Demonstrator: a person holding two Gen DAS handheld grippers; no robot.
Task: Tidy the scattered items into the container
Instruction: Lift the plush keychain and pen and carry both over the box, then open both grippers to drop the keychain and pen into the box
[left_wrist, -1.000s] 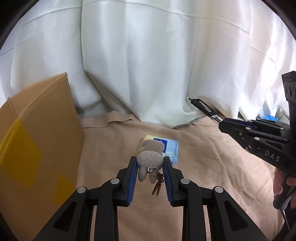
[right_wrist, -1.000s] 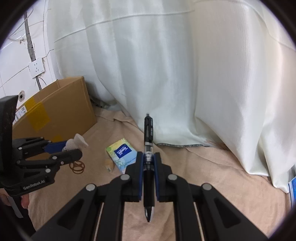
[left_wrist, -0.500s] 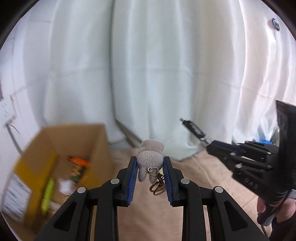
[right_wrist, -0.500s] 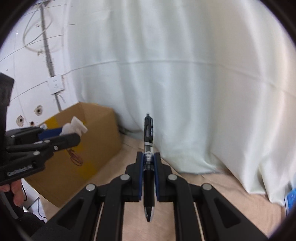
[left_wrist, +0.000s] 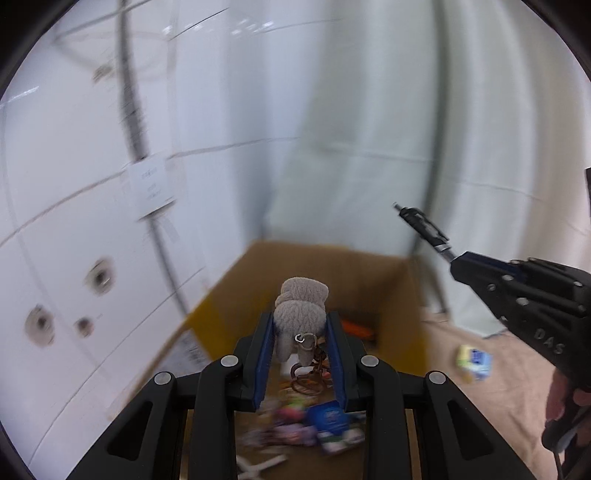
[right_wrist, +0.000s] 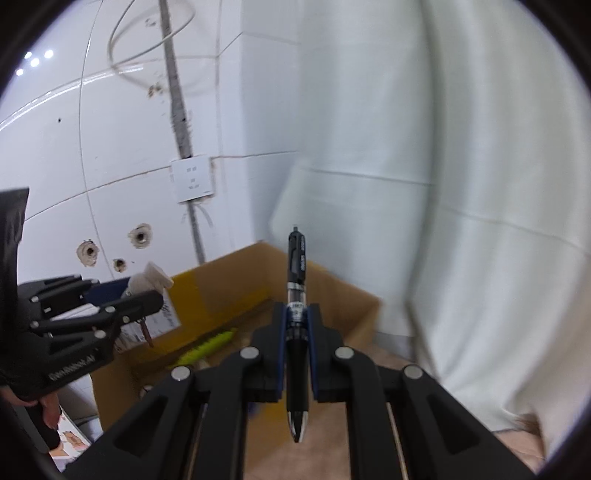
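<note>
Tongs on the left (left_wrist: 300, 328) are closed on a small grey plush keychain toy (left_wrist: 301, 317), its metal ring and brown cord loops dangling between the blue-lined jaws, directly above the open brown cardboard box (left_wrist: 402, 295). Below the toy, the box floor holds a blurred jumble of colourful packets (left_wrist: 325, 424) and an orange item (left_wrist: 356, 328) near the far wall. In the right wrist view, the right tongs (right_wrist: 296, 314) are clamped tight on a black retractable pen (right_wrist: 297, 332), which points lengthwise along the fingers, clip end forward, over the near side of the box, where a lime-green object (right_wrist: 208, 345) lies inside. Off to the box's right, a pale blue-and-yellow tissue pack (left_wrist: 474, 362) rests on the beige cloth (left_wrist: 498, 398). Farther back stand the white tiled wall with a socket plate (right_wrist: 192, 179) and the white curtain (right_wrist: 443, 166).
</note>
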